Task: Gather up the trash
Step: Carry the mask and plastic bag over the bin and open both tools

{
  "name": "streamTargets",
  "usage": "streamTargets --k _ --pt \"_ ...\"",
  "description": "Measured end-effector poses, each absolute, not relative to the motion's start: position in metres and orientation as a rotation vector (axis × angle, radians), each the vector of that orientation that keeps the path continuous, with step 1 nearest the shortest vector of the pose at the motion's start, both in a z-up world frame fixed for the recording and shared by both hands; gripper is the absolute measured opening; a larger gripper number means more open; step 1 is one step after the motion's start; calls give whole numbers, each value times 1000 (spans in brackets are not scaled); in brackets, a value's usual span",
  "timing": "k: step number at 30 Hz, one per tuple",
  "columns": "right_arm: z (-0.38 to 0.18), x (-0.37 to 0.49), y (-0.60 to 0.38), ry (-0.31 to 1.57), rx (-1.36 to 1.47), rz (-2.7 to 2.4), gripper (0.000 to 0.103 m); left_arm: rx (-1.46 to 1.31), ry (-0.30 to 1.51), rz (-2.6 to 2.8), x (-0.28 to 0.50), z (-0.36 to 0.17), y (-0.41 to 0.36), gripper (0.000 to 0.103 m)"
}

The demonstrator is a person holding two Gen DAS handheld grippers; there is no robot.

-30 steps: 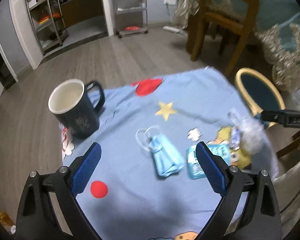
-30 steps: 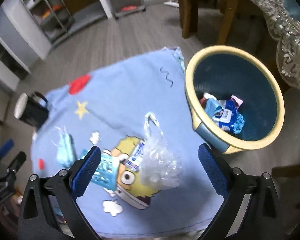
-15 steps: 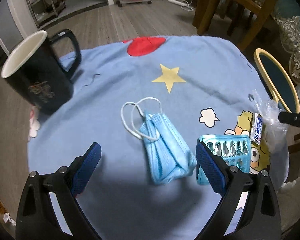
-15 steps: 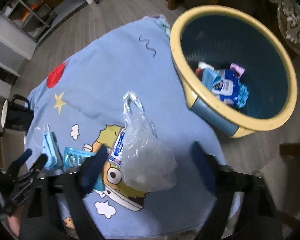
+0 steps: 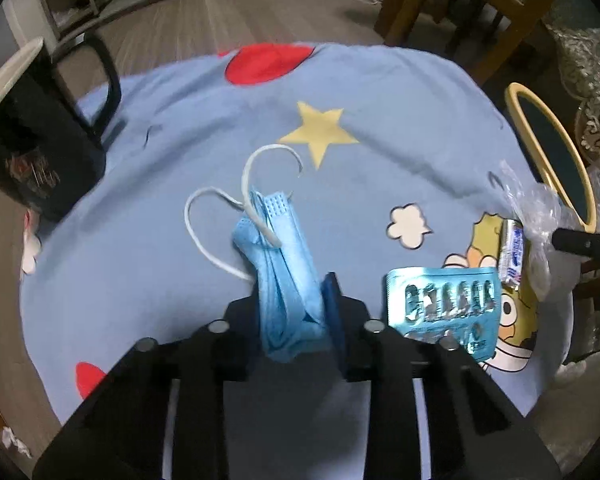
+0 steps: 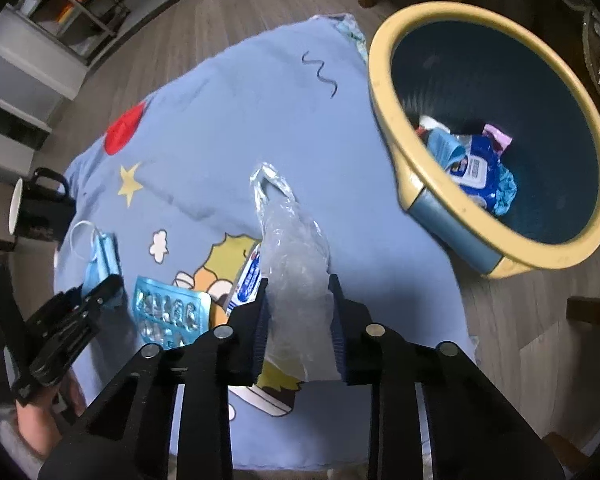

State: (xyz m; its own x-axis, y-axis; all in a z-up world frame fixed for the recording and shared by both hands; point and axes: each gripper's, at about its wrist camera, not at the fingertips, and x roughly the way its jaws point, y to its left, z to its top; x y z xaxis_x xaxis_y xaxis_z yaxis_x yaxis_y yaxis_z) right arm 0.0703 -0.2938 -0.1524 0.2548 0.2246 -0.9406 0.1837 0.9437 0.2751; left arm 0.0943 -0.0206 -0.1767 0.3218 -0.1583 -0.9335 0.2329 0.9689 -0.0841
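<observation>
On the table: a blue cartoon-print cloth (image 6: 228, 92) covers it, and every loose piece of trash lies on the side nearest the two grippers.
Left gripper (image 5: 296, 312): jaws drawn narrow around the lower end of the blue face mask (image 5: 284, 264); its white ear loops trail away across the cloth.
Right gripper (image 6: 298, 320): jaws pinched in on the crumpled clear plastic bag (image 6: 292, 248), whose handle end points away from the gripper.
Bin (image 6: 380, 80): a yellow-rimmed, dark blue bin stands just beside the table's right edge; it already holds several wrappers, a blue packet and a pink scrap among them.
Not yet gripped: a teal blister pack (image 6: 168, 312) and a small white-and-blue sachet (image 6: 248, 280) lie between the mask and the bag, the sachet touching the bag.
Not trash: a black mug (image 5: 32, 152) stands at the table's far left edge; I judge that it stays.
Progress: part done, judging by the filled bin. Two pieces are in the jaws but not lifted to the bin.
Left to do: carry mask and bag to the bin and drop them, then fetch the blister pack and sachet.
</observation>
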Motion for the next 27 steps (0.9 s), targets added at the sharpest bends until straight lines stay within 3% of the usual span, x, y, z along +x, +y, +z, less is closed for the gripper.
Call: streamTargets --k 16,27 --pt "-54 79 -374 969 368 -75 28 155 1000 -462 88 -84 -101 21" --pt "-87 88 -456 986 609 -185 28 205 985 -685 94 -64 -208 21"
